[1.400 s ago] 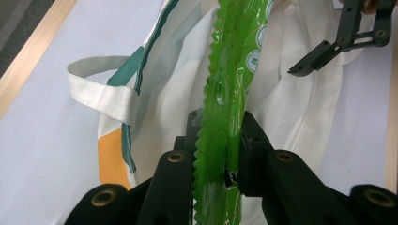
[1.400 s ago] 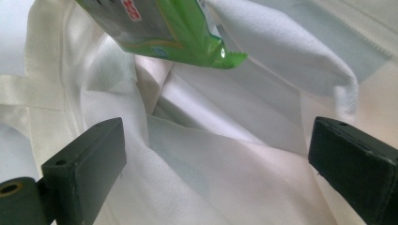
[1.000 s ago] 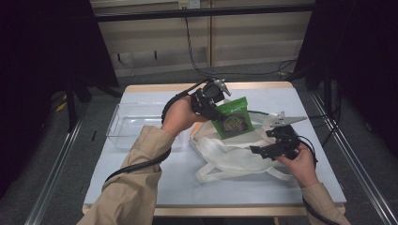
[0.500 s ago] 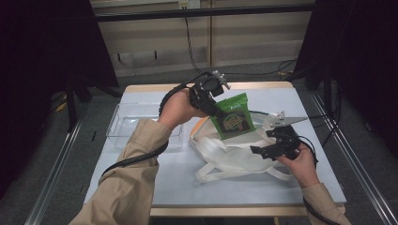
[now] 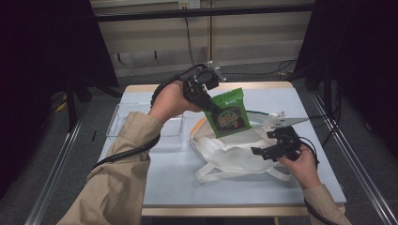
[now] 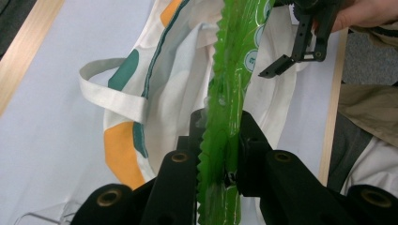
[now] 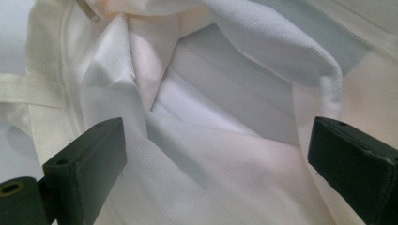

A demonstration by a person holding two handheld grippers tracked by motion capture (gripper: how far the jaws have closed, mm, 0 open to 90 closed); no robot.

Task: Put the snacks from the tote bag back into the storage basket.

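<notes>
On the pale blue table (image 5: 141, 173), past a clear plastic tray (image 5: 123, 123), the left tongs (image 5: 212, 107) clench a glossy green snack packet (image 5: 229, 113) in the air above a white cloth tote bag (image 5: 225, 152), where the right tongs (image 5: 263, 152) spread apart.

White folds of a cloth bag (image 7: 225, 122) spread beneath the right gripper (image 7: 216, 154), whose two black jaws stand wide apart at either side. A flat strap (image 7: 28, 91) of the bag lies at the left edge.
</notes>
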